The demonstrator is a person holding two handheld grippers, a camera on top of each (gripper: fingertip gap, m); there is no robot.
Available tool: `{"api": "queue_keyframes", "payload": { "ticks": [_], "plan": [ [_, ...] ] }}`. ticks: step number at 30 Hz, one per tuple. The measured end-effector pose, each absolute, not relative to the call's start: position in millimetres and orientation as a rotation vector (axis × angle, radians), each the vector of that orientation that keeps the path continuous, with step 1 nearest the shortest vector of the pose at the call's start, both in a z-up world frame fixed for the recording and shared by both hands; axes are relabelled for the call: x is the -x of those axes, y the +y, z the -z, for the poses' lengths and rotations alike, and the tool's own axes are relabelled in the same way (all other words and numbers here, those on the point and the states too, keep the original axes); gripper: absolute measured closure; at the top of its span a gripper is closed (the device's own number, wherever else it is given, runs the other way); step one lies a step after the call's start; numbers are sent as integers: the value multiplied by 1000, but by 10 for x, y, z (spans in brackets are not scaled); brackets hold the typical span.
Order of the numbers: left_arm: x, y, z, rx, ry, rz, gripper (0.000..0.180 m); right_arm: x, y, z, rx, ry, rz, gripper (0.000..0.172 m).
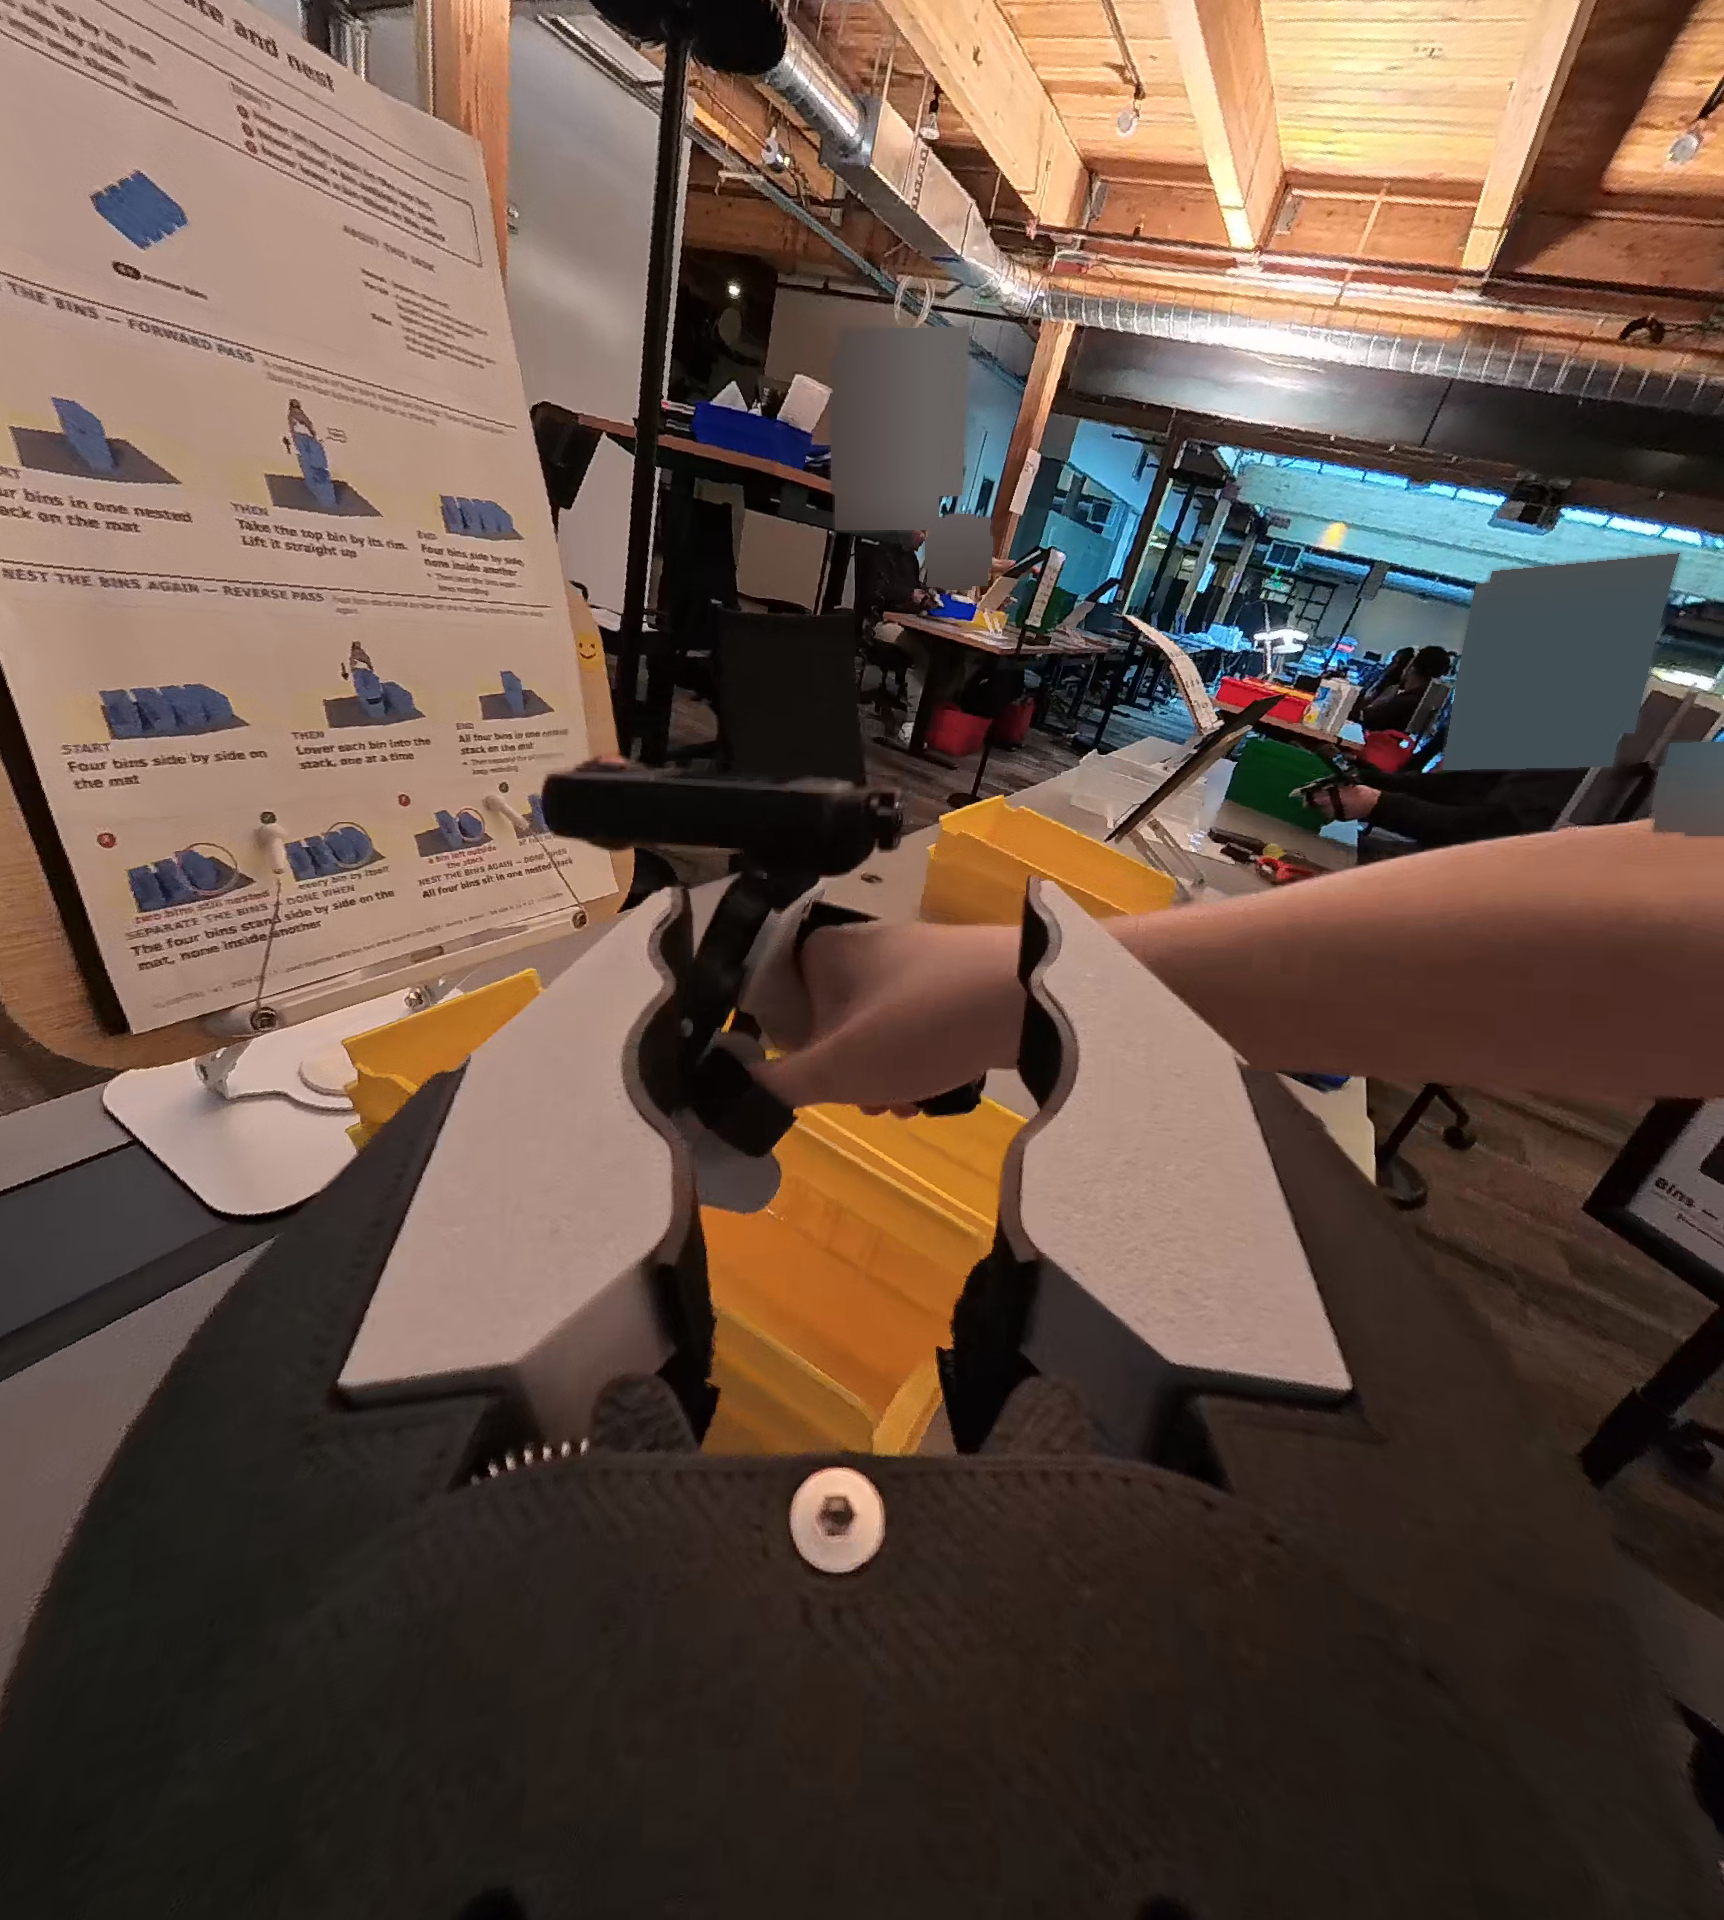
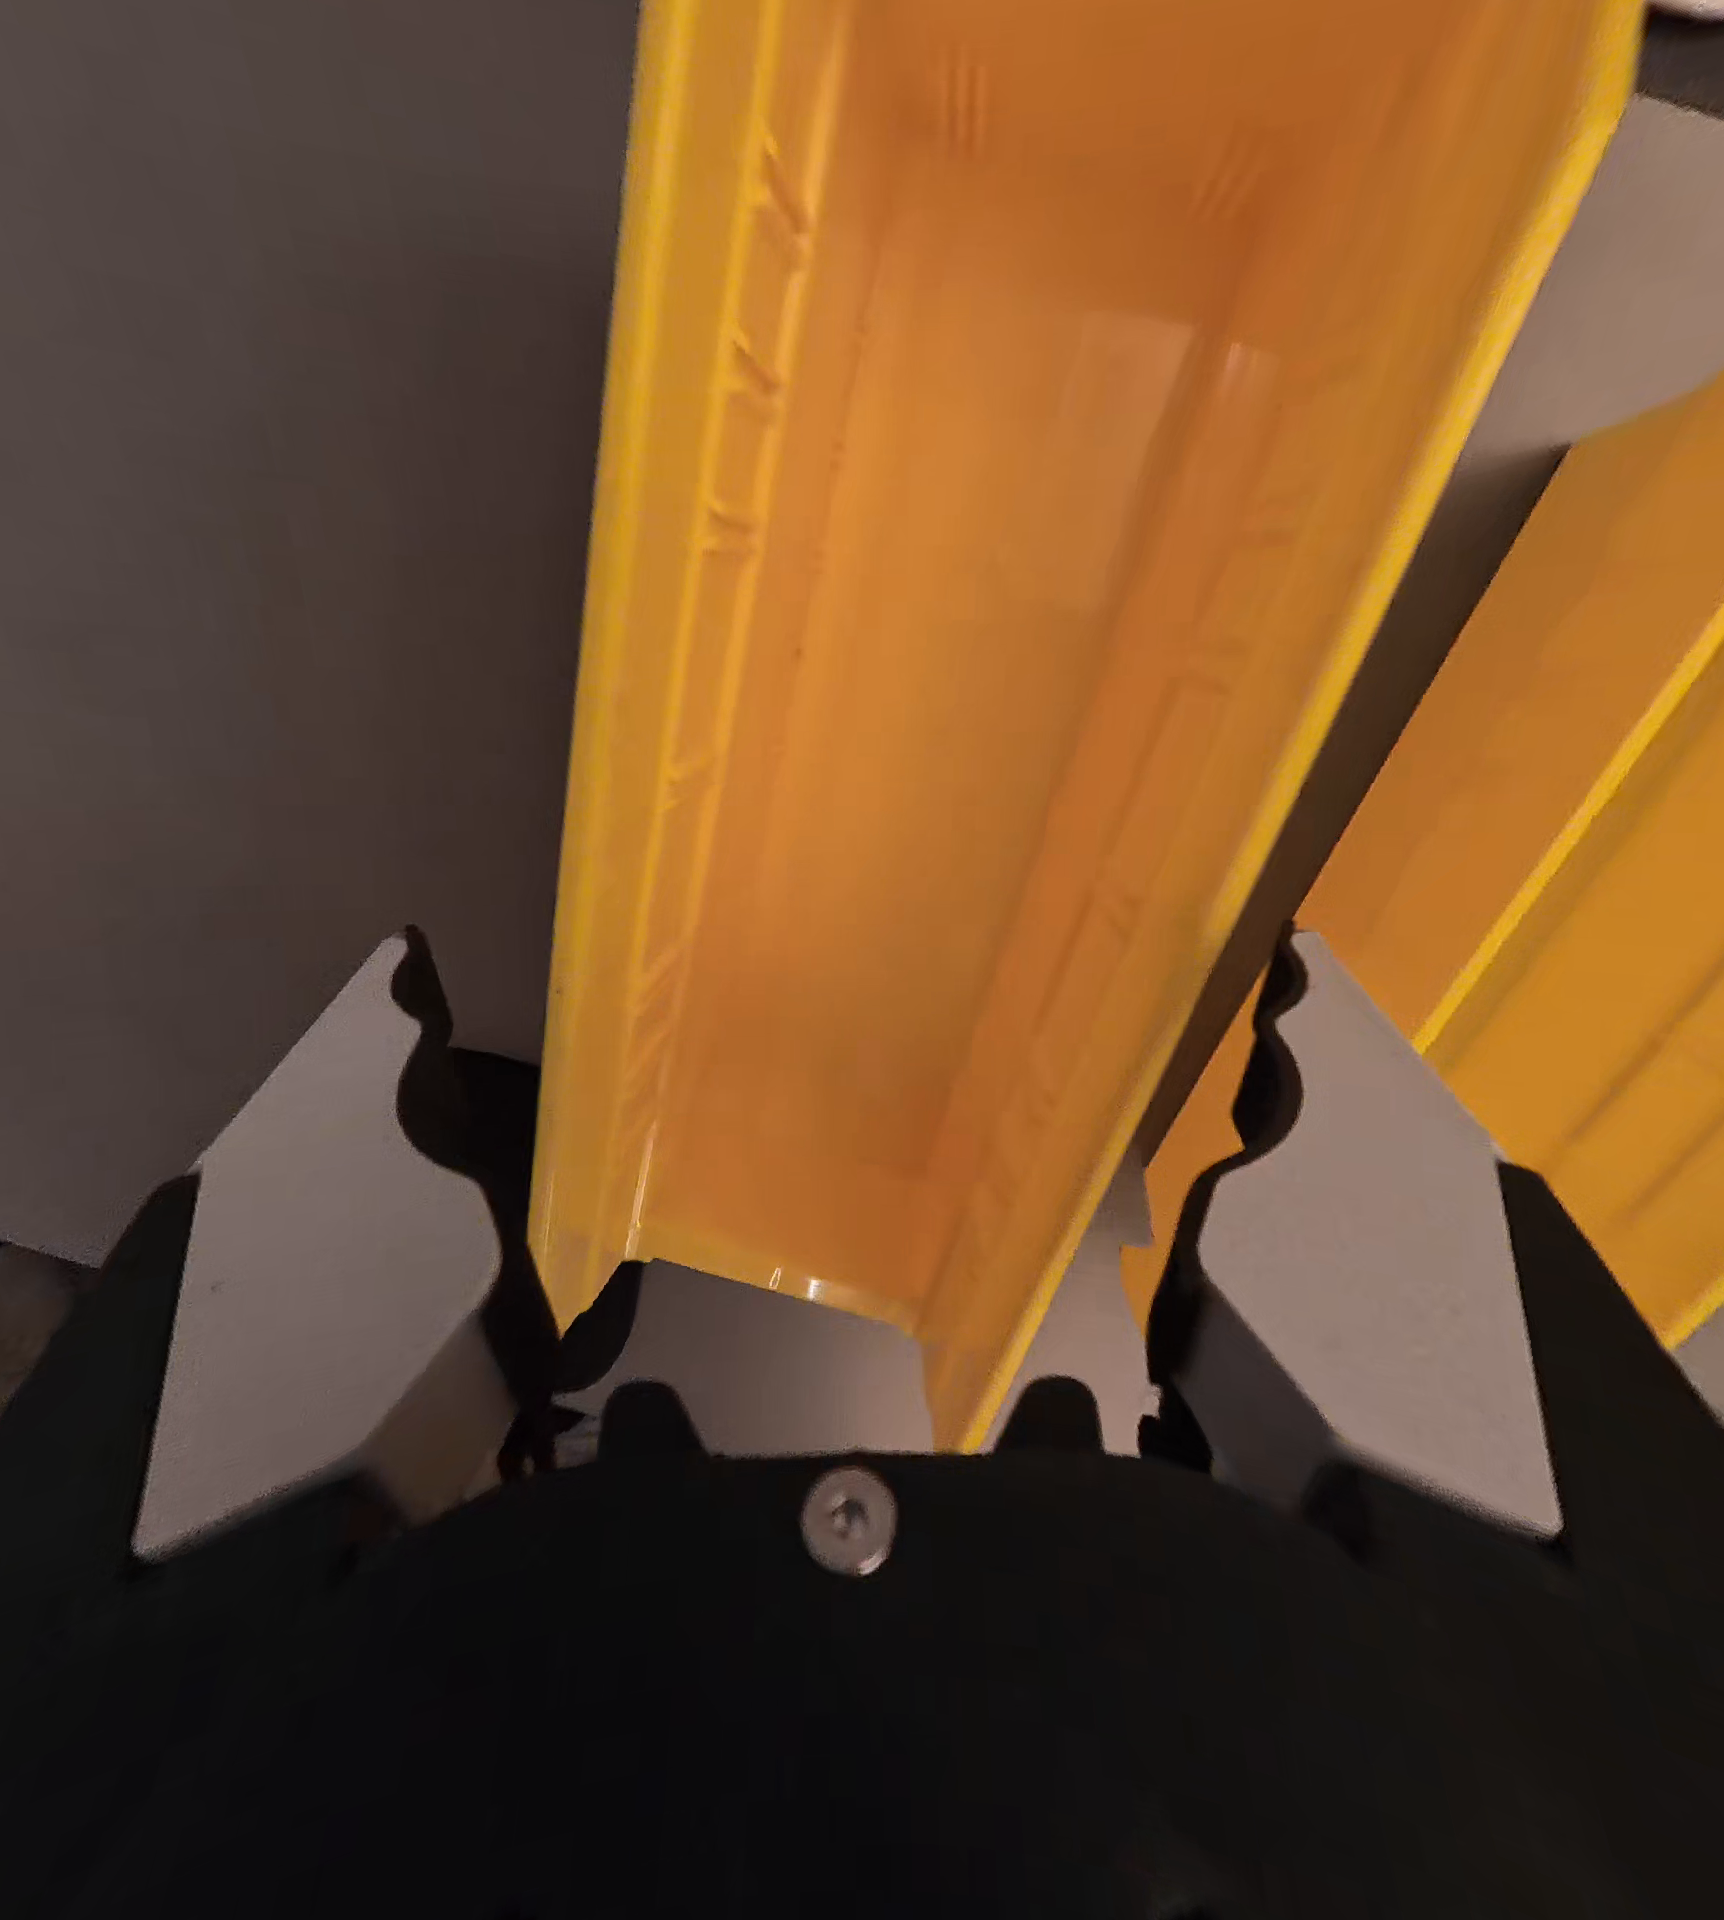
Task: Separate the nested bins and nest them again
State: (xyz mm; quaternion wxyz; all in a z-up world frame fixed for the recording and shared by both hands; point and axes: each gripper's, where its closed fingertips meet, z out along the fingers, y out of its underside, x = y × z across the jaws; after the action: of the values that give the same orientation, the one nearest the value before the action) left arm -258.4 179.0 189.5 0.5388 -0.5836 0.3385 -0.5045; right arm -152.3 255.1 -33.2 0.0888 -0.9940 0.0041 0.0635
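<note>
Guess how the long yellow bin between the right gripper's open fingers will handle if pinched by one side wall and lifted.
The yellow bin looks like thin moulded plastic, so it is probably light, with ribbed walls fairly stiff. Its glossy surface may slip on the pads. It runs long ahead of the right gripper, so a near-end pinch would likely let the far end droop.

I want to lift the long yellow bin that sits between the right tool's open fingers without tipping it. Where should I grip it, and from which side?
Probably grip the long yellow bin across its two long side walls, coming from above near the low front end. The right tool already straddles it there, open, its fingers clear of both walls, which run straight with rims to catch.
</note>
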Motion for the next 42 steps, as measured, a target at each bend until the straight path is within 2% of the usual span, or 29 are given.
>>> {"api": "queue_keyframes", "payload": {
  "ticks": [3,7,12,30,36,42],
  "plan": [
    [2677,1823,-1955,1361,758,1219,119,1553,2518,460,2992,54,-201,22],
    [2703,1849,-1958,1360,743,1231,119,1500,2522,504,3008,57,-118,41],
    [2659,1839,-1927,1373,768,1227,119,1506,2529,483,3003,68,-127,50],
    [2560,1828,-1893,1393,795,1199,119,1536,2528,328,3022,73,-185,56],
    [2541,1836,-1873,1405,800,1186,120,1559,2623,1,2965,72,-235,55],
    [2584,1848,-1899,1397,779,1177,119,1351,2487,-648,2953,38,-243,55]
  ]
}}
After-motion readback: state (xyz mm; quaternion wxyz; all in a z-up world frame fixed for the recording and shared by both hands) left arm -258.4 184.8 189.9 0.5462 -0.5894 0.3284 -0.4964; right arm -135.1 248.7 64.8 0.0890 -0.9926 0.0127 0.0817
